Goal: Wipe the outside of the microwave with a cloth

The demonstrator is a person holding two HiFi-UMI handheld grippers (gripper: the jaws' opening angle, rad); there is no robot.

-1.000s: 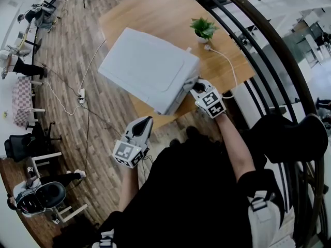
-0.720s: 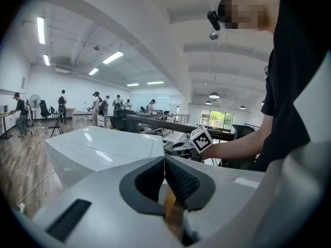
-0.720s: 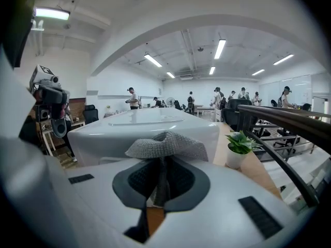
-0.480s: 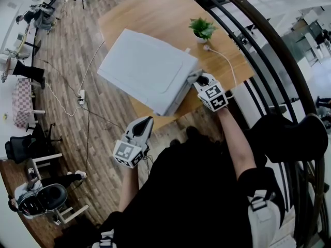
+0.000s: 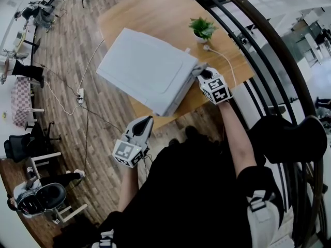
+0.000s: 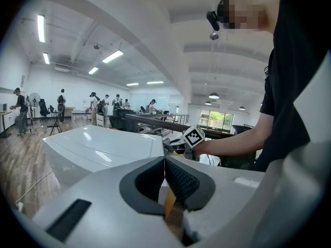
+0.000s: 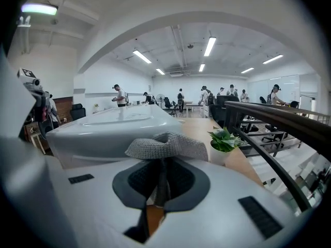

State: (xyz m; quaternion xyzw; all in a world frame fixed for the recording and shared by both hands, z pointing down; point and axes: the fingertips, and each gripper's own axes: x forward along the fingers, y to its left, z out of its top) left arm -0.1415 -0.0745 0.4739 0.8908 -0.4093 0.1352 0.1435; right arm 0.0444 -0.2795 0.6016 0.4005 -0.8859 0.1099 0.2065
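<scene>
The white microwave (image 5: 147, 68) stands on the wooden table (image 5: 155, 14); it also fills the left of the left gripper view (image 6: 98, 151) and the right gripper view (image 7: 111, 130). My right gripper (image 5: 200, 74) is shut on a grey cloth (image 7: 166, 145), which it holds against the microwave's right side near the top back corner (image 5: 195, 69). My left gripper (image 5: 145, 124) hangs below the table's near edge, away from the microwave, its jaws shut with nothing between them (image 6: 164, 175).
A small potted plant (image 5: 202, 29) stands on the table behind the right gripper, also seen beside the cloth (image 7: 223, 143). A white cable (image 5: 225, 61) runs along the table's right edge. A dark curved railing (image 5: 274, 45) passes on the right. Chairs and people are on the floor at the left.
My right gripper with the cloth has slid along the microwave's right side away from me, toward the back corner. The left gripper has stayed still.
</scene>
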